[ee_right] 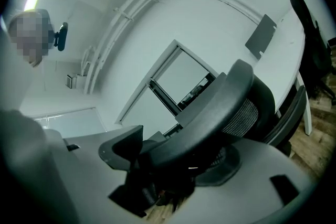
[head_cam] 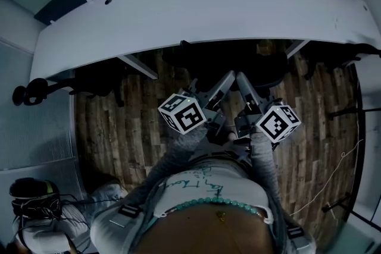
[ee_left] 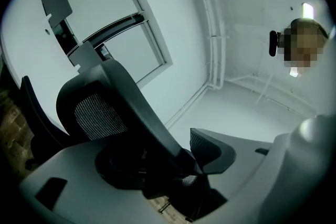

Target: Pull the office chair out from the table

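Left tool [head_cam: 221,85] and right tool [head_cam: 245,87] stand jaws apart at the office chair [head_cam: 262,65], half under the white table [head_cam: 208,3].

Chair [head_cam: 238,63] tucked under near edge of table [head_cam: 208,3]; left gripper [head_cam: 221,85] and right gripper [head_cam: 247,89] side by side before it.

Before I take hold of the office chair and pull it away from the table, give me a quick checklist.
1. Left hand-held gripper jaws apart: ok.
2. Right hand-held gripper jaws apart: ok.
3. Chair back between both pairs of jaws: ok, neither pair presses on it.
4. Office chair clear of the table: not ok, it sits at the table's edge.
5. Floor behind free of snags: cannot tell; a cable lies on the wood floor at the right.
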Action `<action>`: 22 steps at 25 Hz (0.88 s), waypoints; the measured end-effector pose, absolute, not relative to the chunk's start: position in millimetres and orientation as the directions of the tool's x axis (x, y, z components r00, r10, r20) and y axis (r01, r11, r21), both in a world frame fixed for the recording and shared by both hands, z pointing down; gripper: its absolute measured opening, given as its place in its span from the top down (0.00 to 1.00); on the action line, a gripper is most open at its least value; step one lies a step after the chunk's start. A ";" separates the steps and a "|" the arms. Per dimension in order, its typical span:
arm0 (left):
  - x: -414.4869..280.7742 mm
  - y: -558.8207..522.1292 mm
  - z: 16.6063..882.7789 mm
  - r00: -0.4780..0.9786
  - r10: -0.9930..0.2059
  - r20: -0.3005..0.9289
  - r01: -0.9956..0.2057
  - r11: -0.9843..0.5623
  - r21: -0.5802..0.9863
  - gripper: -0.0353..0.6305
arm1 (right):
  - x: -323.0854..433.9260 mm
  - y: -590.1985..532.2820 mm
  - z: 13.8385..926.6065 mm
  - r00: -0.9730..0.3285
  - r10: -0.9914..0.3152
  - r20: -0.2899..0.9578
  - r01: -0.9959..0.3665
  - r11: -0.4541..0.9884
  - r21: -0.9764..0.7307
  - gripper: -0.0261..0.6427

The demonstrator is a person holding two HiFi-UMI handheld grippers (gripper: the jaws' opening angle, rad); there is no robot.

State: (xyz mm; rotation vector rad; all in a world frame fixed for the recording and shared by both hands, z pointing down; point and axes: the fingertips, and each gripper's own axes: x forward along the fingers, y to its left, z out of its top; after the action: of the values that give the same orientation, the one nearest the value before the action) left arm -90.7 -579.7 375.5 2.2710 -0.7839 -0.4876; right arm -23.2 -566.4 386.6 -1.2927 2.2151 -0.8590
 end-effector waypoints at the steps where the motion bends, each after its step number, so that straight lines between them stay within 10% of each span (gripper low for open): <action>1: -89.3 -582.3 374.1 0.748 -0.652 -0.123 -0.399 -0.590 0.702 0.54 | -22.1 -567.9 385.7 -0.469 -0.882 -0.056 -0.611 0.370 -0.700 0.54; 22: -62.9 -584.3 372.2 0.700 -0.699 -0.147 -0.388 -0.544 0.744 0.57 | 3.7 -570.4 385.2 -0.469 -0.882 -0.043 -0.605 0.357 -0.712 0.54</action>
State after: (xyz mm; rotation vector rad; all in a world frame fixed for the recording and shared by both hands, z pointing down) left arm -62.9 -584.3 372.2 2.1993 -0.8254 -0.5670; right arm 3.7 -570.4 385.2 -1.2963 2.2031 -0.8892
